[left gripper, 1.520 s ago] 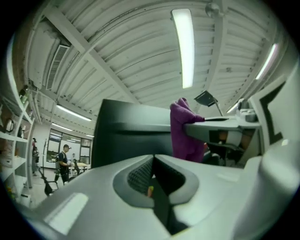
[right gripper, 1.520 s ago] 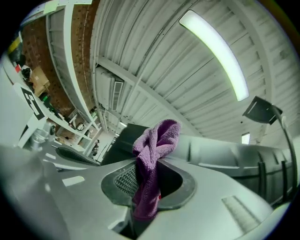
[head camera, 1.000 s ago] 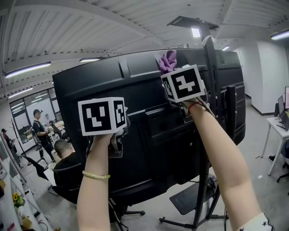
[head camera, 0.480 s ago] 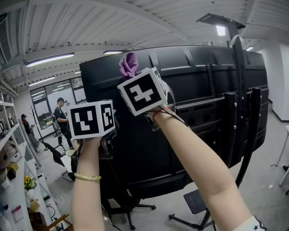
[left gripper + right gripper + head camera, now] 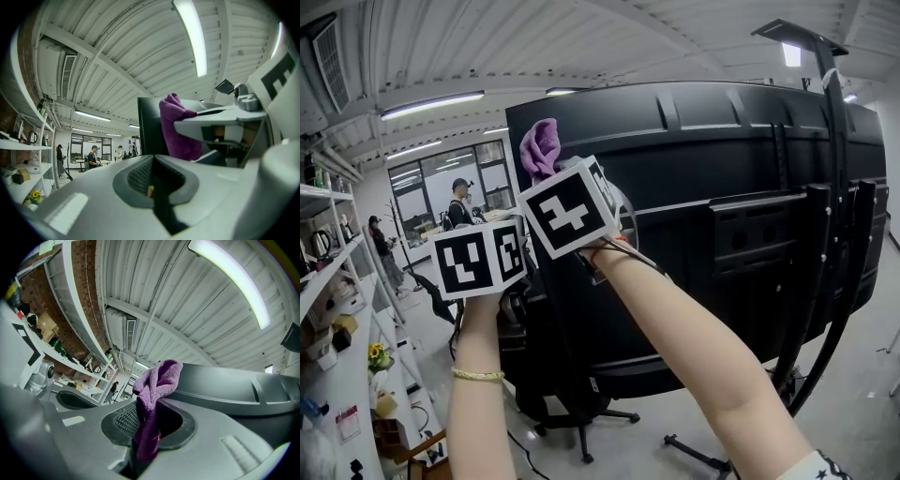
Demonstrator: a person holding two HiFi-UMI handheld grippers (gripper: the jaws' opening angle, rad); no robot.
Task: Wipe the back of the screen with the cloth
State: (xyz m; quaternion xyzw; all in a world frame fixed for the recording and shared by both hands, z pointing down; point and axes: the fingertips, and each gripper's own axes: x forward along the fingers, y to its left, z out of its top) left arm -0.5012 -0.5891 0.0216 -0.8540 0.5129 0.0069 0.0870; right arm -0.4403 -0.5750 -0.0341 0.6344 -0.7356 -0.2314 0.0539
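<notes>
Leftward along the top of the screen (image 5: 722, 169) the right gripper (image 5: 147, 427) has travelled since a second ago. Its jaws pinch the purple cloth (image 5: 539, 145), whose bunched end sits at the black back panel near its upper left corner (left as the head view shows it). The left gripper (image 5: 152, 187), jaws pressed together on nothing, is held up near the screen's left edge.

no readable text, labels, or numbers
</notes>
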